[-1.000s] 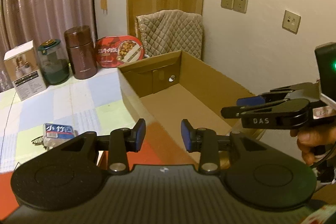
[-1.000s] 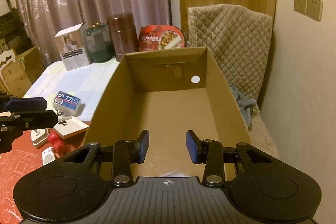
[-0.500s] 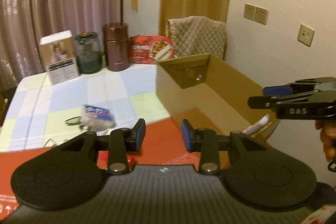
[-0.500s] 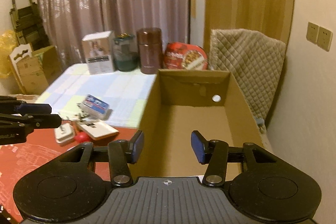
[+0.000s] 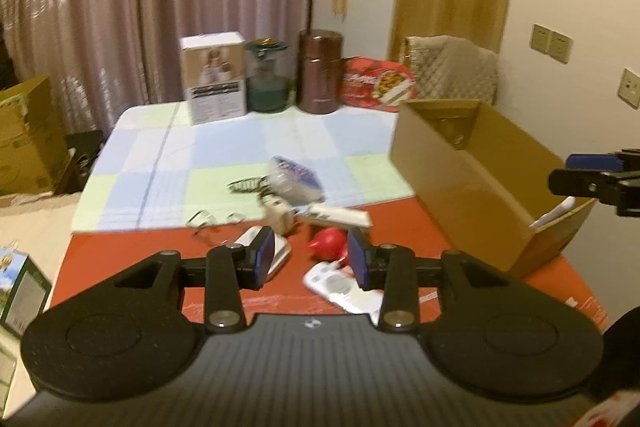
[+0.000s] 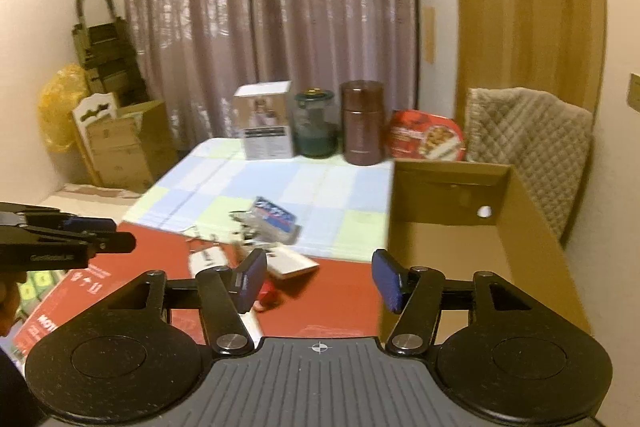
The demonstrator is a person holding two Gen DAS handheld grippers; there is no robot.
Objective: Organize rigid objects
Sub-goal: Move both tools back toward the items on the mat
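Small items lie in a pile where the red mat (image 5: 132, 251) meets the checked cloth: a blue-topped packet (image 5: 294, 173) (image 6: 276, 219), a flat white card box (image 5: 340, 215) (image 6: 290, 261), a red bulb (image 5: 328, 249) (image 6: 266, 297) and a white device (image 5: 340, 285). My left gripper (image 5: 311, 259) hovers above the bulb and the device. Its jaws are opening slightly with nothing between them. My right gripper (image 6: 320, 283) hangs over the mat beside the cardboard box (image 6: 460, 227) (image 5: 472, 187). Its jaws are opening wider and hold nothing. A white object (image 5: 554, 215) lies inside the box.
A white carton (image 5: 214, 83), a green jar (image 5: 266, 79), a brown canister (image 5: 320, 71) and a red food tray (image 5: 376, 85) line the table's far edge. A quilted chair back (image 6: 528, 143) stands behind the box. Cartons (image 6: 120, 147) sit on the floor at the left.
Both views have swung left, away from the inside of the box and toward the pile on the table. The right gripper's jaws have spread wider. The box now lies at the right.
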